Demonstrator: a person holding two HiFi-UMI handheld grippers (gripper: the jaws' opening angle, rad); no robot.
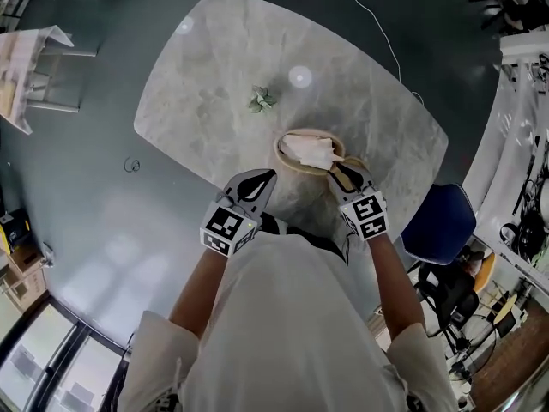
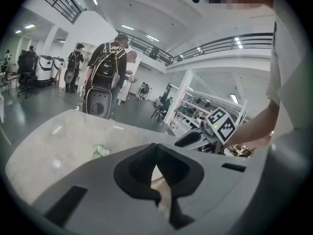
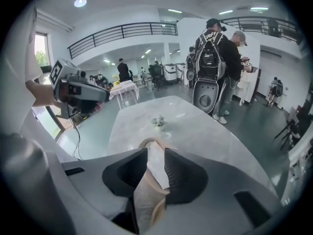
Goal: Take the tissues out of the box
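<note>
A round wooden tissue box [image 1: 286, 164] stands on the marble table [image 1: 214, 67], and a white tissue [image 1: 309, 151] sticks up out of it. My right gripper [image 1: 341, 175] hangs at the box's near right rim, pointing down. In the right gripper view its jaws [image 3: 155, 151] stand apart, with the tissue [image 3: 155, 165] showing in the gap and no pad pressing on it. My left gripper [image 1: 262, 178] is to the left of the box near the table's edge. Its jaws [image 2: 155, 145] meet at the tips with nothing between them.
A small greenish-white crumpled thing [image 1: 262, 99] lies on the table beyond the box. A blue chair [image 1: 442, 221] stands at the table's right. A white side table [image 1: 34, 67] is far left. People [image 2: 105, 77] stand past the table's far end.
</note>
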